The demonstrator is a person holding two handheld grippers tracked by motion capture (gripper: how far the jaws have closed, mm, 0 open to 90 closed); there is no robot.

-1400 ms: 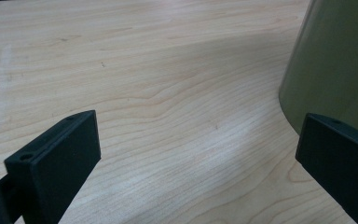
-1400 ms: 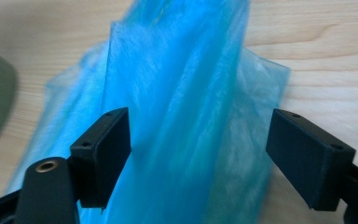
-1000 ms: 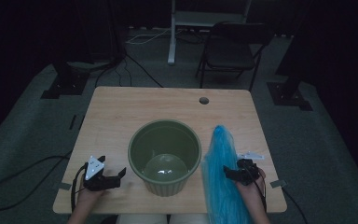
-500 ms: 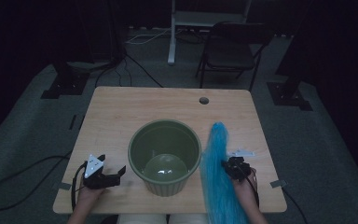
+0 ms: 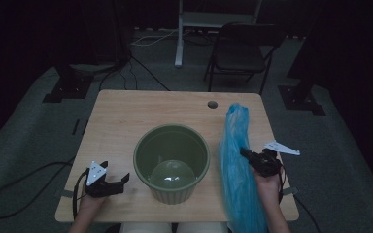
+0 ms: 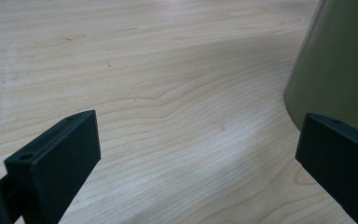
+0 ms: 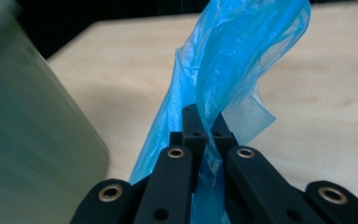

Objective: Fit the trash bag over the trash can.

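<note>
A long blue plastic bag (image 5: 238,170) lies stretched along the right side of the wooden table (image 5: 126,121), from near the far edge to past the front edge. My right gripper (image 5: 245,154) is shut on the bag at about its middle; in the right gripper view the blue film (image 7: 223,70) rises from between the closed jaws. A round green bin (image 5: 171,162) stands in the middle of the table, with a pale dome-like shape inside. My left gripper (image 5: 119,180) rests open at the front left, just left of the bin (image 6: 340,65), nothing between its fingers.
A small round hole (image 5: 212,104) is in the table's far right area. Beyond the table stand a dark folding chair (image 5: 240,48) and a white stand (image 5: 179,34). Cables run over the grey floor at left. Black stand bases sit at both sides.
My right gripper has lifted and shifted the blue bag; the bag now stands higher and reaches farther toward the table's back. The left gripper has stayed almost still.
</note>
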